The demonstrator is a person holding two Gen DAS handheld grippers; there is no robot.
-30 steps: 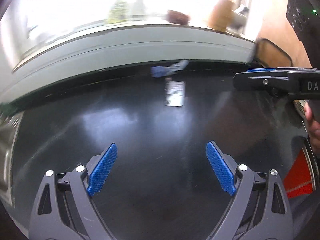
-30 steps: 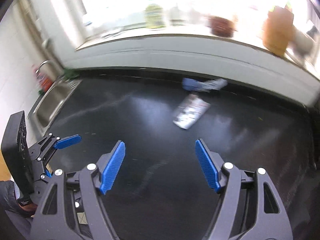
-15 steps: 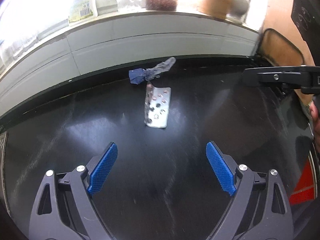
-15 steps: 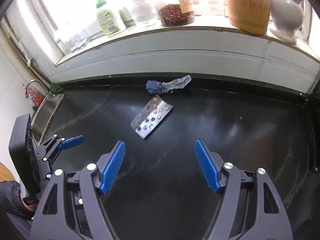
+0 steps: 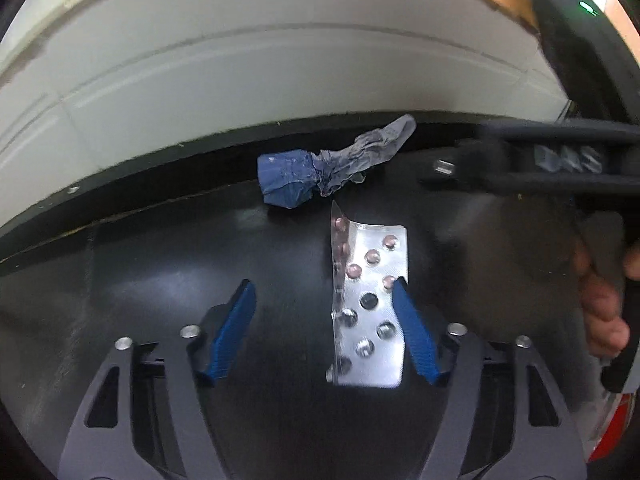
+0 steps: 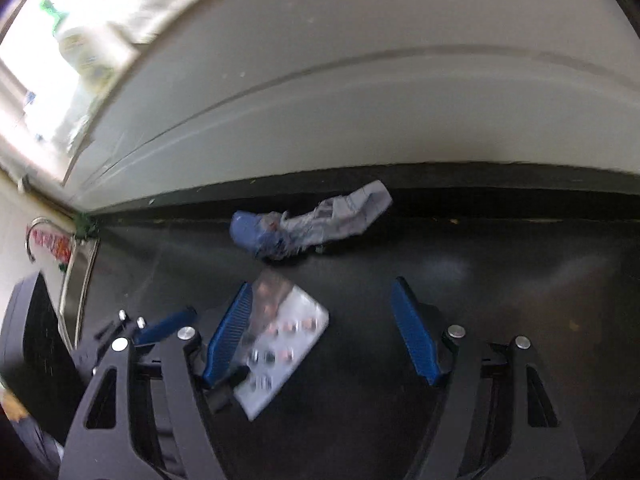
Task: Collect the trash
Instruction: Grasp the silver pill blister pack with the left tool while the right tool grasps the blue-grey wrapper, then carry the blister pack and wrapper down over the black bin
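Observation:
A silver pill blister pack (image 5: 370,304) lies on the black counter (image 5: 160,264), one long edge bent up. My left gripper (image 5: 326,332) is open and low over it, the pack between the fingers close to the right pad (image 5: 414,336). A crumpled blue and grey wrapper (image 5: 328,166) lies just beyond, near the counter's back edge. In the right wrist view my right gripper (image 6: 324,332) is open, the blister pack (image 6: 280,356) by its left pad and the wrapper (image 6: 308,226) ahead of it. The right gripper also shows in the left wrist view (image 5: 532,160).
A white tiled wall (image 5: 260,80) rises behind the counter. A steel sink (image 6: 78,280) with a tap sits at the far left. The left gripper's body (image 6: 36,352) is close on the right gripper's left. A red object (image 5: 612,432) lies at the right edge.
Both grippers have moved forward and down toward the blister pack and wrapper, which now lie at the fingers. Both stay open.

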